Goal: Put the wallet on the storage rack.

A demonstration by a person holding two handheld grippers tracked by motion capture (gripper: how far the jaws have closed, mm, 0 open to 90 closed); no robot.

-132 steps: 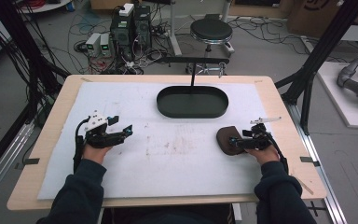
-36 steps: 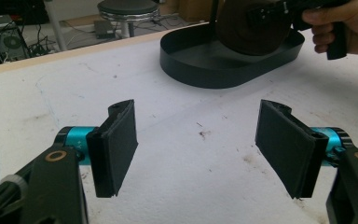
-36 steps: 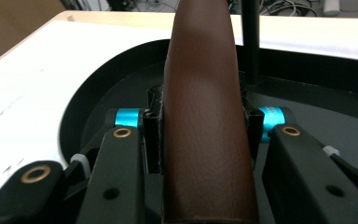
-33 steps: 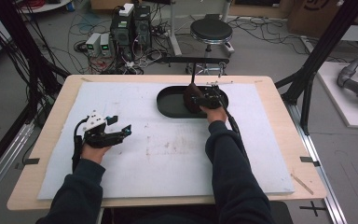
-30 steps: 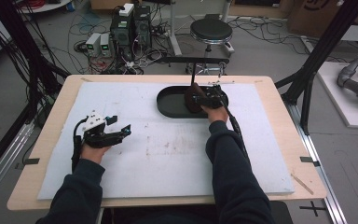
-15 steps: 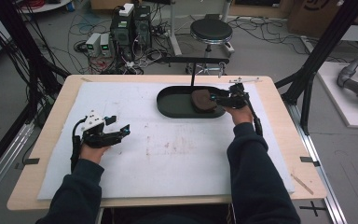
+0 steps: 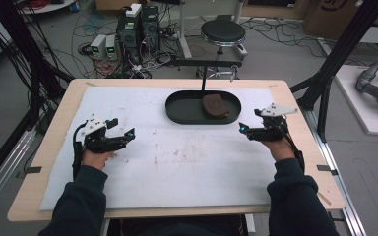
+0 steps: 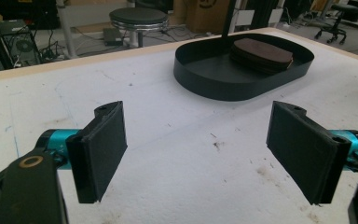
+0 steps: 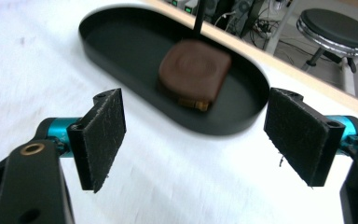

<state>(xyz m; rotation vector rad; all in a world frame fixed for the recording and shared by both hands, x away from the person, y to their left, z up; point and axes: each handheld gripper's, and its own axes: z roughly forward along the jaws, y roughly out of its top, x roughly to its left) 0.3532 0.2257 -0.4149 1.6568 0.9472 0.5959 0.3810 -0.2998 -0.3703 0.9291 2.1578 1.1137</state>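
The right gripper [image 7: 254, 131] has drawn back from the tray [image 7: 182, 109] over the white mat [image 7: 187, 167], jaws just opened wide and empty.

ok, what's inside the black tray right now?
One brown pouch lies flat in the right half of the black tray; the left half is bare. A tan edge peeks out beneath it in the right gripper view; its underside is hidden.

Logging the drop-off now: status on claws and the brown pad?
Both claws, left and right, open, empty. Brown pad lies in black tray. Nothing in the way.
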